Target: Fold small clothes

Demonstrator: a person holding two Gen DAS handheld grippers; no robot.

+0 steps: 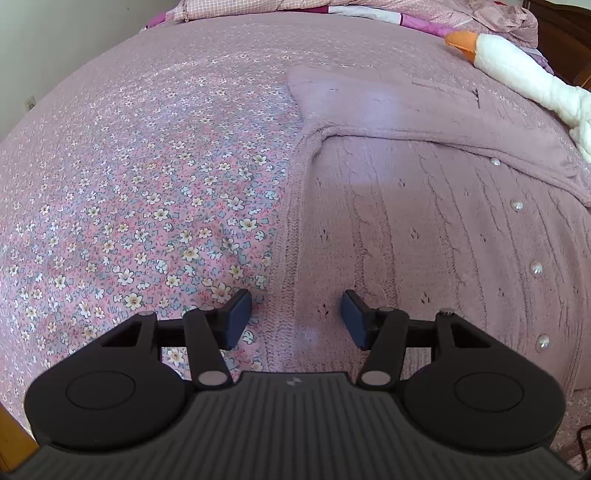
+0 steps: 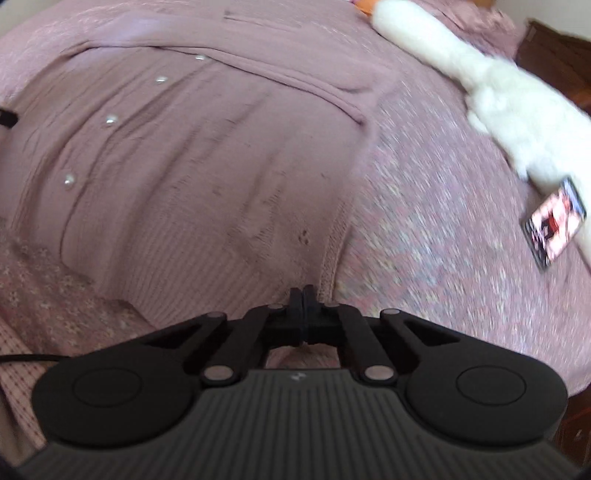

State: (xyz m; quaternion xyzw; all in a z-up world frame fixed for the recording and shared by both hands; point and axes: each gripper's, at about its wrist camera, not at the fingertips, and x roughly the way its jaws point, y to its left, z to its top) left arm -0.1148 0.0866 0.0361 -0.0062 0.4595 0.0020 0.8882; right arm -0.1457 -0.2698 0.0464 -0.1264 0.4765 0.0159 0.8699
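Note:
A pink knit cardigan [image 1: 424, 229] with pearl buttons [image 1: 535, 267] lies flat on a floral bedspread [image 1: 129, 184]. One sleeve [image 1: 406, 107] is folded across its top. My left gripper [image 1: 296, 306] is open and hovers low over the cardigan's left side edge, which runs between the two fingers. In the blurred right wrist view, my right gripper [image 2: 303, 295] is shut at the ribbed hem near the lower right corner of the cardigan [image 2: 184, 166]. The hem there looks pinched and slightly raised off the bedspread [image 2: 443, 240].
A white plush goose [image 1: 517, 70] with an orange beak lies along the cardigan's far right side [image 2: 498, 96]. A phone [image 2: 554, 225] rests beside it. Pillows [image 1: 258, 7] sit at the head of the bed, next to dark wooden furniture [image 1: 561, 33].

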